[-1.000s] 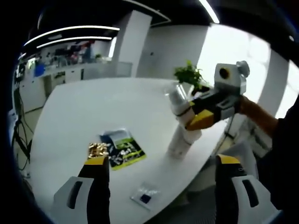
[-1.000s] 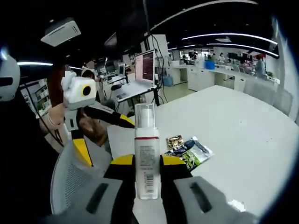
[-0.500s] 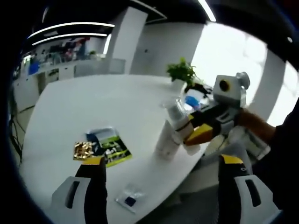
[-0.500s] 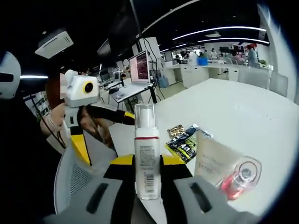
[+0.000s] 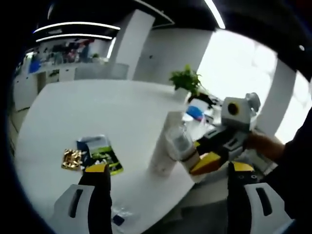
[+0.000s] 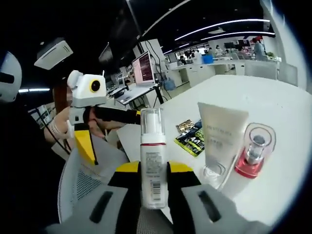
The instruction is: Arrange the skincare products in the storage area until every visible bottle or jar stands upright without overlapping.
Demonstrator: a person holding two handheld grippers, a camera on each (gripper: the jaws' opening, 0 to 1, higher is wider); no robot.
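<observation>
My right gripper [image 6: 153, 169] is shut on a white pump bottle [image 6: 153, 156] with a clear cap and a red band, held upright above the table's near edge. From the left gripper view, that gripper [image 5: 213, 150] comes in from the right with the bottle [image 5: 179, 144] in its jaws, close beside a white tube [image 5: 162, 146] standing on its cap. The tube [image 6: 221, 134] stands next to a clear bottle with a pink base [image 6: 253, 152]. My left gripper [image 5: 168, 167] is open and holds nothing, and it is off the table's edge [image 6: 87, 114].
Green and blue sachets [image 5: 100, 155] and a gold packet [image 5: 71, 159] lie flat on the white table [image 5: 92, 107]. A small packet [image 5: 117, 217] lies near the edge. A potted plant [image 5: 185, 79] stands at the far side. A mesh chair [image 6: 80, 183] is below.
My right gripper has carried the pump bottle in closer to the standing tube. The tube and the pink-based bottle have come fully into the right gripper view. Both cameras have shifted.
</observation>
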